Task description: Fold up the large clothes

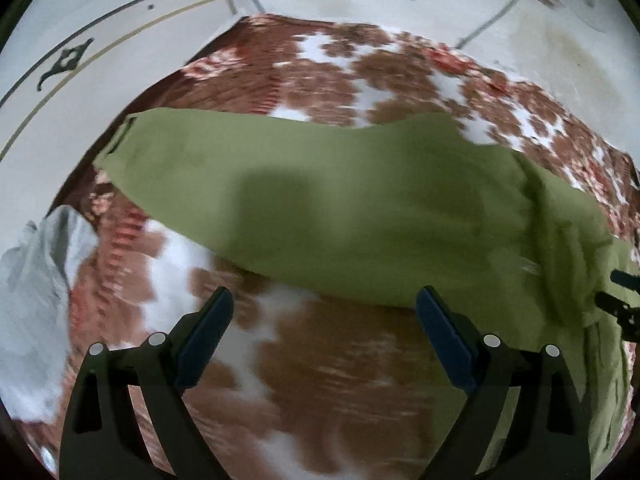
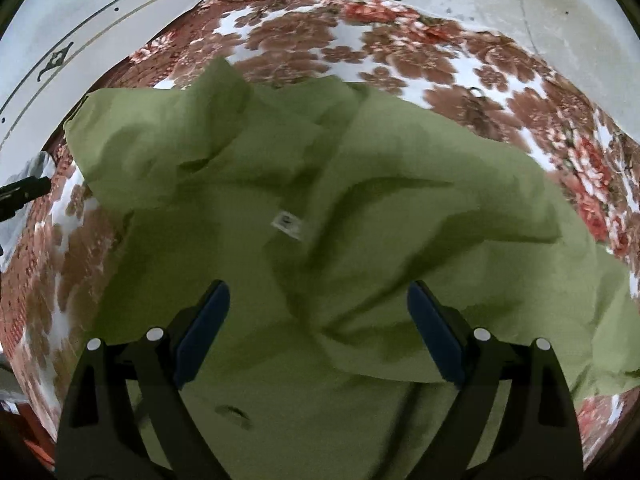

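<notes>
A pale grey cloth [image 1: 38,280] lies bunched at the far left on the floral bedspread [image 1: 320,360]. The left gripper [image 1: 324,312] hovers over bare bedspread, jaws wide apart and empty. The green garment [image 1: 340,200] stretches across the bed, smooth on this side, rumpled to the right, where the right gripper [image 2: 318,304] hangs above it, jaws apart, gripping nothing.
</notes>
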### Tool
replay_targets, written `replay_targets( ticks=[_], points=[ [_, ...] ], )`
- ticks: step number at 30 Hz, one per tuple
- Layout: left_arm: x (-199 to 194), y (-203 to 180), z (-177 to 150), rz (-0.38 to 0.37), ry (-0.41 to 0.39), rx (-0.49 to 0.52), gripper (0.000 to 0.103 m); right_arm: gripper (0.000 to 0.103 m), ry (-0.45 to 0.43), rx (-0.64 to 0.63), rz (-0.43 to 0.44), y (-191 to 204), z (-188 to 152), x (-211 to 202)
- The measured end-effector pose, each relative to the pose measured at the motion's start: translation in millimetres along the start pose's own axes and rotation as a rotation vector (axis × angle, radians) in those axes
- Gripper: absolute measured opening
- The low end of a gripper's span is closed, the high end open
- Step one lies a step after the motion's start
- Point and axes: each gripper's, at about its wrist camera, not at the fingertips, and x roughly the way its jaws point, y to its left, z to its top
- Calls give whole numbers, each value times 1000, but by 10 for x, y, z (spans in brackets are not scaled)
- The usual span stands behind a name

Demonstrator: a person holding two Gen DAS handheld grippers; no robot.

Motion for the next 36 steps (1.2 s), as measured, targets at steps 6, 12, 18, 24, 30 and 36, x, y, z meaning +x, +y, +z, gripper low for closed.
replay_targets(
  ticks=[6, 12, 18, 24, 30, 36],
  points=[
    [188, 869, 247, 26, 3, -55, 91, 90, 28, -6, 13, 590, 244, 323],
    [420, 1632, 477, 66, 4, -150, 91, 90, 56, -9, -5, 851, 427, 569],
    [712, 2379, 637, -13, 6, -357, 91, 90, 88, -59, -33, 1099, 466, 755],
    [973, 2650, 861, -55, -34, -394, 89, 89, 126, -84, -54, 1315, 436, 978],
    [1233, 2754, 1043, -106, -46, -399, 89, 90, 154, -63, -64, 1387, 441, 1112],
    [1513, 3169, 1092, -243, -34, -609, 89, 89, 148, -52, -51, 1397, 457, 1035]
  ],
)
